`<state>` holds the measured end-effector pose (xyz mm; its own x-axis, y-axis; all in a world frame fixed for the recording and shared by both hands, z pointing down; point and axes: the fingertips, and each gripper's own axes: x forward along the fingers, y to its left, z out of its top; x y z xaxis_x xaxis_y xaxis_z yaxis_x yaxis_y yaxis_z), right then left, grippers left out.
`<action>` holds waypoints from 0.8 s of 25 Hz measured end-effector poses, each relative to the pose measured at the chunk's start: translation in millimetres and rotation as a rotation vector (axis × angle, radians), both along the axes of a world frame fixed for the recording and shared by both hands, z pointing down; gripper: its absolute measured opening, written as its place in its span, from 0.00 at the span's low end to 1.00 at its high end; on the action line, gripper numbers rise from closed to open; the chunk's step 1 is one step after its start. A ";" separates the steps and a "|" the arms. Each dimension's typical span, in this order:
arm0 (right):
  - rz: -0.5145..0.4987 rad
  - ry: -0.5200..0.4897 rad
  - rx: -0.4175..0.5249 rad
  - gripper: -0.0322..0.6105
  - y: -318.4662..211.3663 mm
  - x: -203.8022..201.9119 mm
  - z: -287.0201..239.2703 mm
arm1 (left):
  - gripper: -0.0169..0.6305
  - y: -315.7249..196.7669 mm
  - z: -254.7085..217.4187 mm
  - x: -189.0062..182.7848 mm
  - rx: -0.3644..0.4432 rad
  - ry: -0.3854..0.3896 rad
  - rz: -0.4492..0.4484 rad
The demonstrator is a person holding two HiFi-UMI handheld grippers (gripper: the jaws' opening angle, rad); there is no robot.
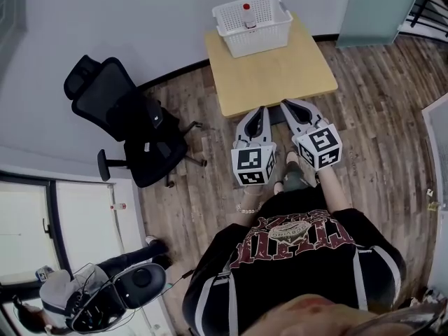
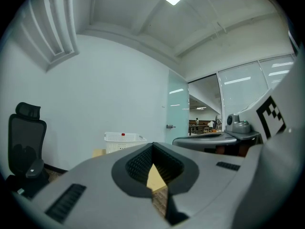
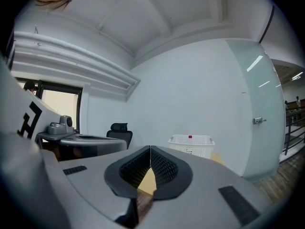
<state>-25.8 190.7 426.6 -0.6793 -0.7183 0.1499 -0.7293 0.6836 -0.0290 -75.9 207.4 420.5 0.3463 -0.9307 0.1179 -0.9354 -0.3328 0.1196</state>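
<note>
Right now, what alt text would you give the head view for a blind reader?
From above, a person holds the grey two-jaw left gripper and right gripper, both shut and empty, at the near edge of a square light-wood table. A white perforated plastic basket sits at its far edge; a black office chair stands left.

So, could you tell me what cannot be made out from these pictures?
- Basket contents: head view shows a red cap, too small to identify; its wall hides the rest in both gripper views.
- Table: shut left gripper and right gripper cover most of it in their views.
</note>
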 end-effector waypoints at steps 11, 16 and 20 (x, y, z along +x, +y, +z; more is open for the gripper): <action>-0.008 -0.008 -0.013 0.08 -40.1 -7.9 5.7 | 0.10 -38.4 -0.8 -6.9 0.007 0.001 -0.008; -0.018 -0.009 -0.014 0.08 -68.4 -8.7 4.2 | 0.10 -67.0 -2.2 -6.3 0.004 -0.004 -0.015; -0.030 -0.009 -0.010 0.08 -93.7 -9.0 -0.7 | 0.10 -91.9 -5.0 -5.2 0.001 -0.009 -0.020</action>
<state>-34.8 97.0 425.9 -0.7019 -0.6960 0.1513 -0.7081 0.7049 -0.0425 -81.1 115.5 415.6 0.3261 -0.9376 0.1203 -0.9430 -0.3138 0.1107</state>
